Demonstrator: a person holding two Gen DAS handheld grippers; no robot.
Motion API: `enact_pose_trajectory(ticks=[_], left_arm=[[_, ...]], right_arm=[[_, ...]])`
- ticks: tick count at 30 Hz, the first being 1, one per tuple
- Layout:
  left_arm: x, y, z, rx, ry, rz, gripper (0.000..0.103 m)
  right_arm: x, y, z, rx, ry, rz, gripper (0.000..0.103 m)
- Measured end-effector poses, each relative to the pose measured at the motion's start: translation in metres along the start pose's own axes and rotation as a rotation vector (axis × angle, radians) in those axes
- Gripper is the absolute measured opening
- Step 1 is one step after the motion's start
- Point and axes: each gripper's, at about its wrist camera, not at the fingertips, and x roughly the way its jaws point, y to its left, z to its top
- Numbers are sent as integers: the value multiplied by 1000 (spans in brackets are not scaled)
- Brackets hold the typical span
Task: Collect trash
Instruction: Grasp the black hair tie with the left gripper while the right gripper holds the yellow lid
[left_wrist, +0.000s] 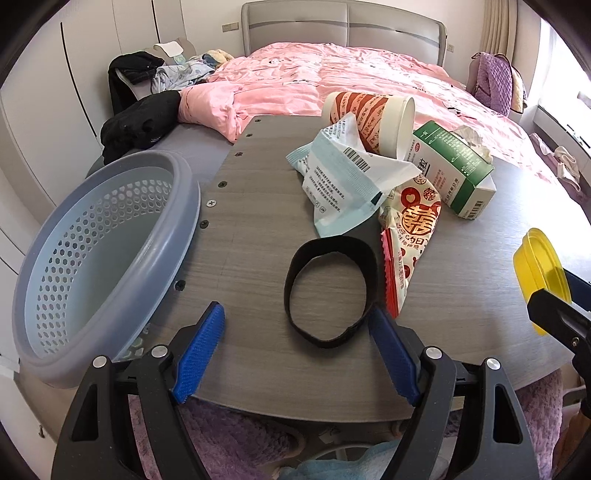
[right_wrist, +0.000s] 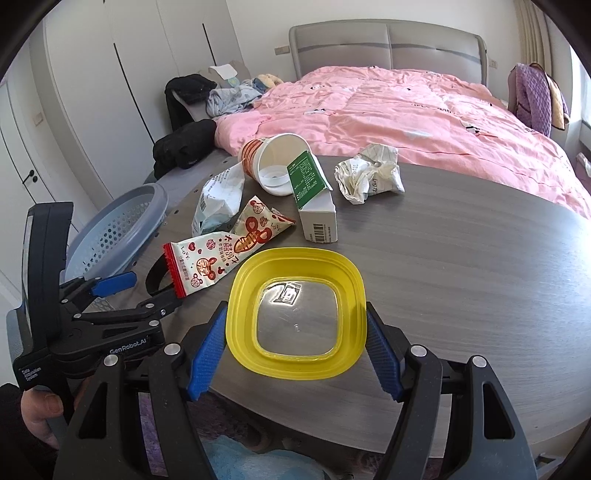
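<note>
- Left tongs (left_wrist: 295, 310) are spread wide and hold nothing. A black band (left_wrist: 332, 245) lies flat on the bench (left_wrist: 258, 206) just ahead of them, its near end between the tips and the right-hand tip at or touching its edge.
- Right tongs (right_wrist: 295, 306) pinch a yellow lid (right_wrist: 295, 264) across its width, one blue pad on each side rim. It looks lifted and tilted, so I judge that grip to be secure.
- The step in hand seems to be picking up the band. It is thin and lies flat, so the tips should come right down to the bench surface, straddle one strand of the loop, then close.
- A grab across the whole loop would likely just fold it or let it slip out.
- A red-and-white snack wrapper (left_wrist: 413, 221) lies just beyond the right-hand tip and touches or overlaps the band. Keep that tip inside the loop so the wrapper is not dragged along.
- The grey-blue basket (left_wrist: 177, 177) stands just left of the left tongs with its rim close to the bench edge. It is the likely drop point, a short swing to the left.
- More trash waits further ahead of both tongs: a pale packet (left_wrist: 340, 177), a tipped paper cup (left_wrist: 369, 114), a green carton (left_wrist: 454, 170) and crumpled paper (right_wrist: 369, 173).
</note>
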Motion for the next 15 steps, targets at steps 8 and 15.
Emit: enact_pose_trajectory(ticks=[8,15], left_arm=[[4,-11,10,20,-19,-35,52],[-4,-8,4,8,-15,-43,17]], right_arm=[[-4,-6,-1,17,-13,1,68],[-8,-4,1,19,-22,-3,68]])
